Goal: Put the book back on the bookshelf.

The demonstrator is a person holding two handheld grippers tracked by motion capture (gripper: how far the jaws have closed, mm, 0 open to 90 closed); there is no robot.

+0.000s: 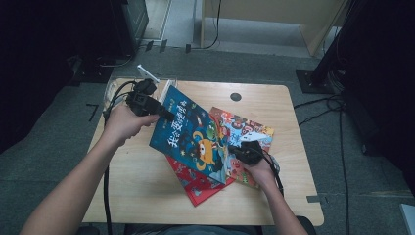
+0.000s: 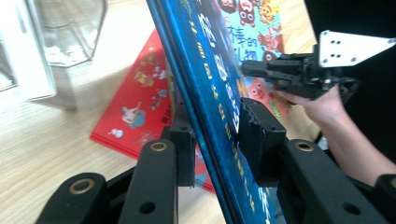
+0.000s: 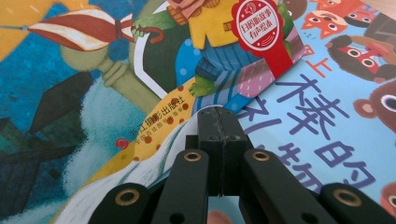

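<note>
Overhead, a person seated at a wooden worktop (image 1: 147, 186) works a pair of hand-held tongs over three picture books. The left tongs (image 1: 169, 116) grasp the dark blue book (image 1: 193, 134) at its upper left edge, holding it tilted up off the surface; in the left gripper view the left tongs (image 2: 215, 135) have one jaw on either face of the blue book (image 2: 210, 88), whose cover runs edge-on between them. Beneath the raised cover lies a red book (image 1: 198, 186), flat on the wood, its corner pointing toward the person; the left gripper view shows the same red book (image 2: 140, 98) lying beside a clear plastic container (image 2: 65, 32) near the far left of the worktop. The right tongs (image 1: 234, 149) sit at the blue book's lower right corner, above a light blue book (image 1: 244, 129) that lies flat to the right and partly under the others. Seen from the right gripper view, the right tongs (image 3: 221, 114) are clenched, jaws pressed together, at the blue book's corner (image 3: 140, 79), where it overlaps the light blue book (image 3: 327, 116); whether they pinch the cover cannot be told. Cables trail from both tools across the worktop.
</note>
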